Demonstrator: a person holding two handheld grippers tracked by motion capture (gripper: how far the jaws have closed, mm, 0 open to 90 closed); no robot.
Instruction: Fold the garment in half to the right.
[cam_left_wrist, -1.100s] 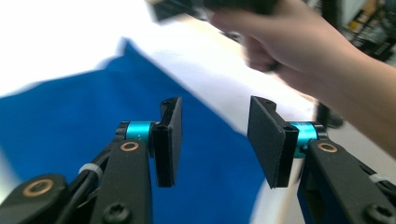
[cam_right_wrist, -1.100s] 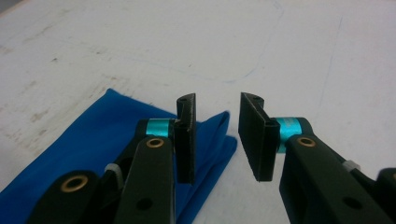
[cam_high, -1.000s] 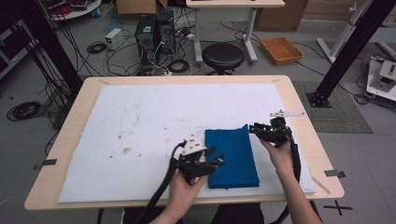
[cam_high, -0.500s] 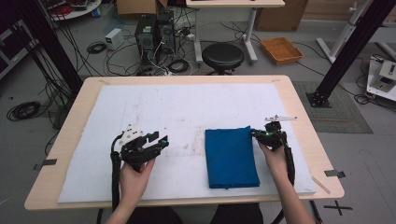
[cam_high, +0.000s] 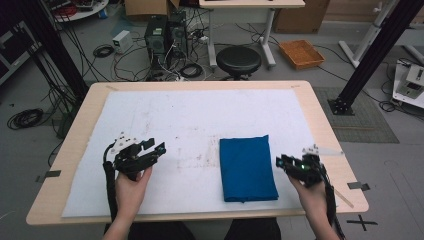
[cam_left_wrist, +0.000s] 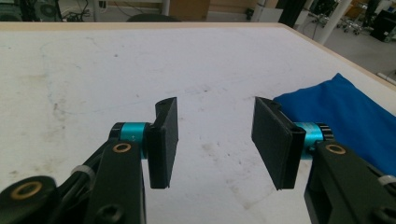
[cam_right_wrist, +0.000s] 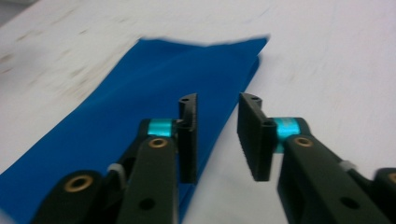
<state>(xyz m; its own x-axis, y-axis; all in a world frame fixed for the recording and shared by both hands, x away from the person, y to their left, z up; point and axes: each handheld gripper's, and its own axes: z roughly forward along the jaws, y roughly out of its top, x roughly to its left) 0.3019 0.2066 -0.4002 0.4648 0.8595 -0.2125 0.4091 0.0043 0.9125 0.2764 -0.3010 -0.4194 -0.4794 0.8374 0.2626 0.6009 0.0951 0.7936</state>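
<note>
Folded rectangular blue cloth lies flat on the white table covering, right of centre.
Left gripper stands well apart with jaws wide and empty; right gripper, just beside the cloth's right edge, has just opened its jaws, nothing between them.

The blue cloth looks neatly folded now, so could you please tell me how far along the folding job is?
Done: the blue cloth lies as a flat folded rectangle on the white mat. In hand: nothing; the left hand-held gripper is off to the cloth's left, the right hand-held gripper just beside its right edge, both with nothing between the jaws. The right jaws have just been opening. Left: likely nothing, unless another fold is wanted.
</note>
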